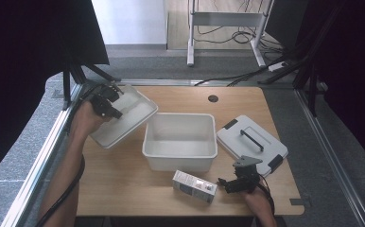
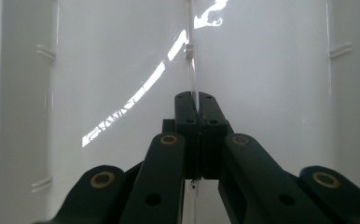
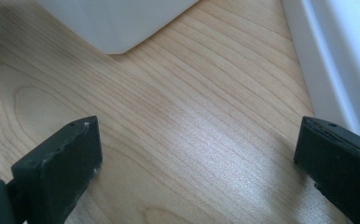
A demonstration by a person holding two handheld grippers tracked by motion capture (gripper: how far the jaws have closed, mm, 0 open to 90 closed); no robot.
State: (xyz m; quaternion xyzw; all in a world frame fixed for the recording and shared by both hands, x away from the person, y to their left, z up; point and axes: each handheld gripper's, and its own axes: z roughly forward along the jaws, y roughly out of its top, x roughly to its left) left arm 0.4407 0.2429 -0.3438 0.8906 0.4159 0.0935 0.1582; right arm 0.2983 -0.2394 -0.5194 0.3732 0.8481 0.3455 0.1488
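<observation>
My left gripper (image 1: 107, 104) is at the table's back left, shut on the rim of a shallow white bin (image 1: 126, 118), which sits tilted beside a deeper white tub (image 1: 179, 150). In the left gripper view my left gripper (image 2: 197, 100) pinches the bin's thin wall (image 2: 122, 70) between its jaws. At the front right, my right gripper (image 1: 237, 179) stands open just right of a small grey-and-white box (image 1: 194, 186). In the right gripper view my right gripper (image 3: 197, 140) has its jaws wide apart over bare wood, holding nothing.
A white lid with a black handle (image 1: 251, 140) lies flat at the right, behind the right gripper. A rounded white corner (image 3: 117, 23) and a white edge (image 3: 327, 56) border the wood ahead of the right gripper. The table's front edge is close.
</observation>
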